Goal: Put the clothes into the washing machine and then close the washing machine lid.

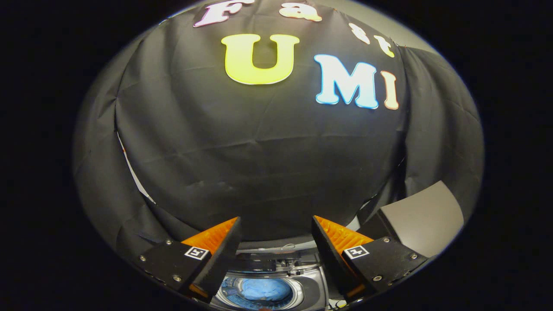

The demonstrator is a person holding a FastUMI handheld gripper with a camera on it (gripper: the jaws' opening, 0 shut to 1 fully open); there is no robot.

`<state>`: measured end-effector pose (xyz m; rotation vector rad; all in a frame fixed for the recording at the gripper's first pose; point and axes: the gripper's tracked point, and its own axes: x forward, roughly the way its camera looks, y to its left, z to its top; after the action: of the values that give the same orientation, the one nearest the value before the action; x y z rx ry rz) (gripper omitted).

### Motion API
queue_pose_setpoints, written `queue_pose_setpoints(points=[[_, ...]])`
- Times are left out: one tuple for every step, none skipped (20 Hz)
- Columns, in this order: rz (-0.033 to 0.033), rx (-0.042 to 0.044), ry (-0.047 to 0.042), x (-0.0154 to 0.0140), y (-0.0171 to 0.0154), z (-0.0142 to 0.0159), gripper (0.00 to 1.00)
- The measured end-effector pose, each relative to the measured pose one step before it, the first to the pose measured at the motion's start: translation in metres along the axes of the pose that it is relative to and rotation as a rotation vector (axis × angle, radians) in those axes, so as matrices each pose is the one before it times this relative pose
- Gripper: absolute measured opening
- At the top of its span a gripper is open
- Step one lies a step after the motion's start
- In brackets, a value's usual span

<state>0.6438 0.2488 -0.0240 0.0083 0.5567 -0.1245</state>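
Gripper (276, 255) held high above the washing machine (276, 280), fingers spread wide apart with nothing between them. The ridged inner faces of both fingers are bare. Judged as released, not carrying.

Near: between and below the fingers, at 6 o'clock from the fingertips, the machine's round tub opening. Blue clothes (264, 289) lie bunched inside the drum, well below the rim. No cloth hangs over the edge as far as this angle allows; the near side of the opening is cut off, so that part cannot be checked.

Just beyond the tub: the machine's dark top deck (272, 261), some fittings on it too small to make out. The lid cannot be identified with certainty from here; the tub is plainly uncovered, so it is not yet shut.

At 3 o'clock from the right finger: a grey slanted panel (421, 216) on a dark base. Purpose unclear; it could be part of the booth furniture.

Far: black cloth booth wall (259, 151) from 9 through 12 to 3 o'clock, creased, with a pale gap at a seam near 9 o'clock.

Judgement: first half of the task looks done, clothes are in the drum. The raised, open pose reads as clearance above the machine, which would leave room to approach the lid. Next move calls for locating the lid edge, likely beyond the tub, and bringing it down over the opening. Risk: the lid's position is not confirmed from this view.
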Motion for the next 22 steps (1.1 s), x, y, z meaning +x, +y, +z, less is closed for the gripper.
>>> queue_pose_setpoints(points=[[0.01966, -0.00055, 0.01431, 0.00711, 0.00654, -0.00273, 0.98], [0.01092, -0.00915, 0.01304, 0.00617, 0.00491, -0.00121, 0.98], [0.00540, -0.00875, 0.01024, 0.00549, 0.00191, -0.00111, 0.98], [0.00926, -0.00585, 0.01437, 0.00473, 0.00361, -0.00180, 0.98], [0.00698, -0.00395, 0.01373, 0.00367, 0.00238, -0.00204, 0.98], [0.00277, -0.00255, 0.00919, 0.00464, 0.00082, -0.00270, 0.98], [0.00743, -0.00389, 0.00597, 0.00312, 0.00204, -0.00295, 0.98], [-0.00316, -0.00310, 0.00583, 0.00243, -0.00021, -0.00233, 0.98], [-0.00316, -0.00405, 0.00951, 0.00012, 0.00038, -0.00473, 0.98], [0.00044, -0.00033, 0.00559, 0.00103, 0.00095, -0.00261, 0.98], [0.00529, 0.00265, 0.00234, 0.00018, 0.00308, -0.00332, 0.98], [0.00393, -0.00056, -0.00033, 0.00047, 0.00048, -0.00173, 0.98], [-0.00128, -0.00255, 0.00391, -0.00084, 0.00013, -0.00313, 0.98], [0.00205, 0.00805, -0.00649, -0.00041, 0.00063, 0.00108, 0.98], [-0.00158, 0.00277, 0.00275, -0.00053, -0.00042, -0.00258, 0.98], [-0.00164, 0.00242, -0.00121, 0.00017, -0.00048, 0.00009, 0.97], [-0.00023, -0.00196, 0.00014, -0.00100, 0.00099, -0.00093, 0.97], [0.00144, -0.00075, -0.00238, -0.00068, 0.00065, 0.00019, 0.97], [0.00266, 0.00204, -0.00090, 0.00062, 0.00057, -0.00131, 0.97], [0.00303, -0.00058, 0.00078, 0.00037, -0.00060, 0.00013, 0.97], [0.00062, 0.00148, 0.00245, 0.00015, -0.00035, -0.00044, 0.97], [-0.00065, -0.00100, 0.00069, -0.00030, -0.00098, -0.00010, 0.97]])
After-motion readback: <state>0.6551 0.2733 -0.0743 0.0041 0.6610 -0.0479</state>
